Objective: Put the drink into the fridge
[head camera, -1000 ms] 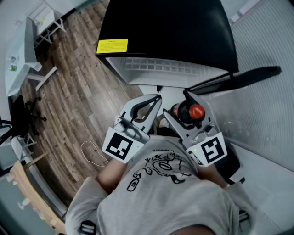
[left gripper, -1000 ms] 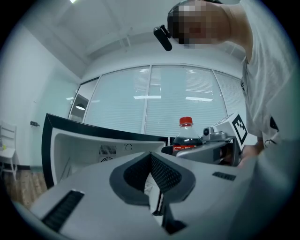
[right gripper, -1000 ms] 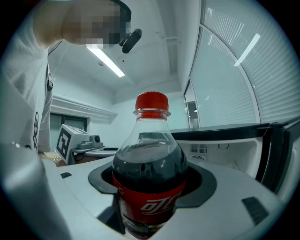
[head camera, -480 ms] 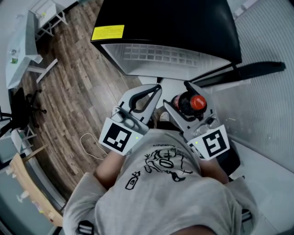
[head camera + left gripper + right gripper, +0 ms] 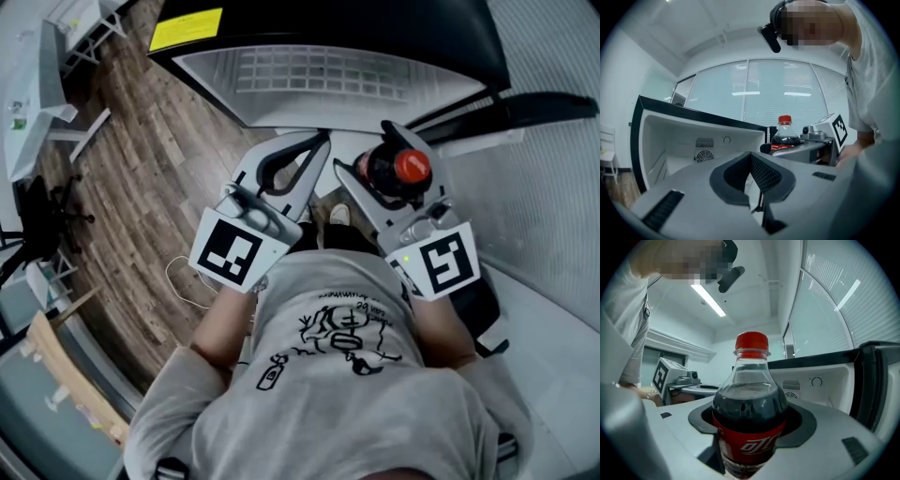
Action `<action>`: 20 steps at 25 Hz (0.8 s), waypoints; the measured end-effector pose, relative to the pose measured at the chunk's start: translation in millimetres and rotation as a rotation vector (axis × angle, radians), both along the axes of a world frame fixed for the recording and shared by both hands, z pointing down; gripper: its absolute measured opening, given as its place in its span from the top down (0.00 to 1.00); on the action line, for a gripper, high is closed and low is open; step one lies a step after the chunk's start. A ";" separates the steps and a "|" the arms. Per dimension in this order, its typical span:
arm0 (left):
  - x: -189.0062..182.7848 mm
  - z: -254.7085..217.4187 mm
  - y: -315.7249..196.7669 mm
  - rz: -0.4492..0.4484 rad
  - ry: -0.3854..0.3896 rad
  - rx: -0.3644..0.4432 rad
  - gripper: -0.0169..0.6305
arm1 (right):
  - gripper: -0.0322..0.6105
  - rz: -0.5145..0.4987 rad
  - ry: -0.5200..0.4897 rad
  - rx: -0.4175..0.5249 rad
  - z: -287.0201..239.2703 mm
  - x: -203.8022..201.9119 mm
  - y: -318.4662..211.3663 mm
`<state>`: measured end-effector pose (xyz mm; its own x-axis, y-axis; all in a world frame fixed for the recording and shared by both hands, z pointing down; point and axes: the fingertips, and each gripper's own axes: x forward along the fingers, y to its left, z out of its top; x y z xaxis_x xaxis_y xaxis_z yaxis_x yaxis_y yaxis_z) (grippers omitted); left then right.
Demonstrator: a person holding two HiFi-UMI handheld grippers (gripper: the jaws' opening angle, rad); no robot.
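A cola bottle [image 5: 411,166] with a red cap and red label stands upright between the jaws of my right gripper [image 5: 375,159], which is shut on its dark body [image 5: 750,413]. Just ahead is the open fridge [image 5: 328,80], black on top with a white inside and a small fan grille on the back wall [image 5: 704,149]. Its black door [image 5: 525,108] swings out to the right. My left gripper [image 5: 319,150] is beside the right one, shut with nothing in it [image 5: 752,164]. From the left gripper view the bottle [image 5: 784,136] shows to the right, level with the fridge opening.
Wood floor [image 5: 141,187] lies to the left, with a white desk [image 5: 47,84], a black chair [image 5: 37,225] and a loose cable [image 5: 187,291]. A pale blind-covered wall [image 5: 553,206] runs along the right behind the door. The person's torso fills the lower part of the head view.
Both grippers and the head view have moved closer to the fridge opening. The bottle stays held in the right gripper; the left stays shut and empty.
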<state>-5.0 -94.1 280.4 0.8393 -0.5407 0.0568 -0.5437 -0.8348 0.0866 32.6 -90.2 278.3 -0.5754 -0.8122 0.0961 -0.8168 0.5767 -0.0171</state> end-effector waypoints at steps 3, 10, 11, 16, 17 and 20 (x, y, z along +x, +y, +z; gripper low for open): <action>3.4 6.8 -6.7 -0.006 -0.011 0.001 0.97 | 0.45 0.008 -0.003 0.001 5.9 2.7 -8.9; 7.3 25.5 -31.2 -0.027 -0.031 0.026 0.97 | 0.45 0.024 -0.011 0.027 21.7 8.4 -34.7; 7.7 28.0 -34.7 -0.031 -0.034 0.030 0.97 | 0.45 0.025 -0.011 0.026 24.7 9.3 -38.2; 10.2 38.0 -64.2 -0.049 -0.040 0.043 0.97 | 0.45 0.030 0.001 0.036 33.2 12.3 -68.5; 9.4 39.1 -70.7 -0.051 -0.040 0.043 0.97 | 0.45 0.031 0.003 0.036 34.4 11.9 -75.4; 6.9 45.1 -82.4 -0.056 -0.039 0.043 0.97 | 0.45 0.039 0.007 0.036 39.8 11.5 -87.1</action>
